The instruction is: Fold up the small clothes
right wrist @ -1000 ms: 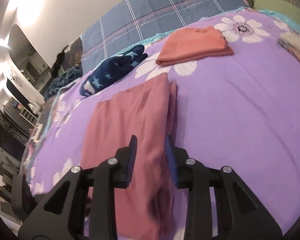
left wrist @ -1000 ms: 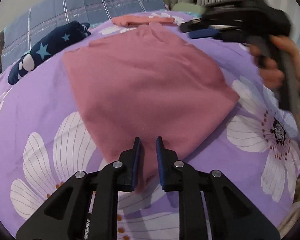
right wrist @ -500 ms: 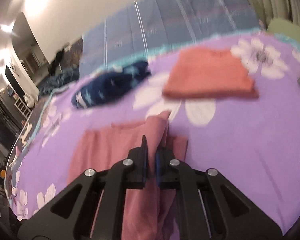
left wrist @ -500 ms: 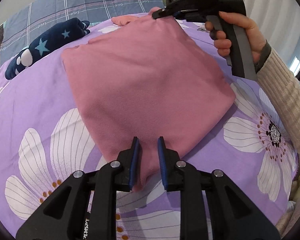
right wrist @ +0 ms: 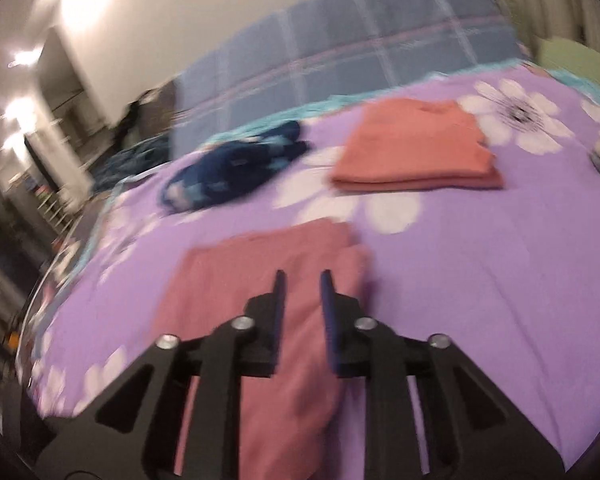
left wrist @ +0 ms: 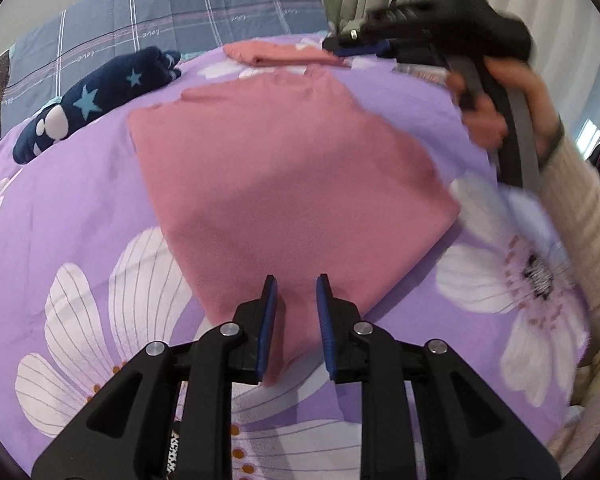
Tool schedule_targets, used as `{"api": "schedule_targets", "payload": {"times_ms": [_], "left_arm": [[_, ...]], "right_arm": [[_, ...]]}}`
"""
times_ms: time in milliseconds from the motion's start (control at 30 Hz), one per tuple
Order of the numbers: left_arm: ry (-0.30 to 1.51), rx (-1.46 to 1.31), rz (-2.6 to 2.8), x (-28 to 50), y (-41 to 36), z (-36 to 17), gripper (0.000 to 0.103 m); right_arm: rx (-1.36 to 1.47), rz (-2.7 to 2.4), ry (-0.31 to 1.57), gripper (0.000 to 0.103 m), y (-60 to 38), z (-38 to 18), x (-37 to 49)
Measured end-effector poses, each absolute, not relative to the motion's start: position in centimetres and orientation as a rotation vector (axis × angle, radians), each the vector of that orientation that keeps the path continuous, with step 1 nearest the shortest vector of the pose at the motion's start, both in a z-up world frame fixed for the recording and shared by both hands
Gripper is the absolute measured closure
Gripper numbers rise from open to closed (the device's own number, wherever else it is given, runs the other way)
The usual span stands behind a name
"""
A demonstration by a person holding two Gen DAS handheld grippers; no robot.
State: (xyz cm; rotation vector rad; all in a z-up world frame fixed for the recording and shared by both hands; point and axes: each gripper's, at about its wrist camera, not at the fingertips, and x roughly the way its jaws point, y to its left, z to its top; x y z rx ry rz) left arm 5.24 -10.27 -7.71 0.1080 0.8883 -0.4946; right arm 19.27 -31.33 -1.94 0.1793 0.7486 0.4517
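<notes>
A pink garment (left wrist: 284, 168) lies folded flat on the purple flowered bedspread (left wrist: 76, 200). My left gripper (left wrist: 296, 292) is open, its jaws astride the garment's near corner, which lies between them. My right gripper (right wrist: 302, 280) is open and empty, hovering above the far end of the pink garment (right wrist: 260, 272). In the left wrist view the right gripper (left wrist: 340, 42) shows blurred above the bed's far right, clear of the cloth.
A folded orange garment (right wrist: 416, 148) lies at the far side of the bed. A navy star-print garment (left wrist: 96, 92) lies crumpled at the far left. A blue plaid pillow (left wrist: 160, 16) stands behind. Curtains hang at the right.
My right gripper, shut on the garment's far corner half a second ago, has opened, let go and lifted up and away. My left gripper's jaws are slightly wider.
</notes>
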Motion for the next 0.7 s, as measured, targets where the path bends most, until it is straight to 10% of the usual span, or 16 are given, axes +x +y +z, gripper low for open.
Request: {"api": "schedule_targets", "payload": {"times_ms": [333, 700], "left_arm": [[0.884, 0.174, -0.288, 13.0, -9.1, -9.1, 0.076], [0.875, 0.080, -0.282, 12.5, -7.6, -8.0, 0.074]], "right_arm": [[0.081, 0.397, 0.882, 0.101, -28.6, -8.3, 18.0], [0.018, 0.427, 0.804, 0.095, -27.6, -3.8, 19.3]]}}
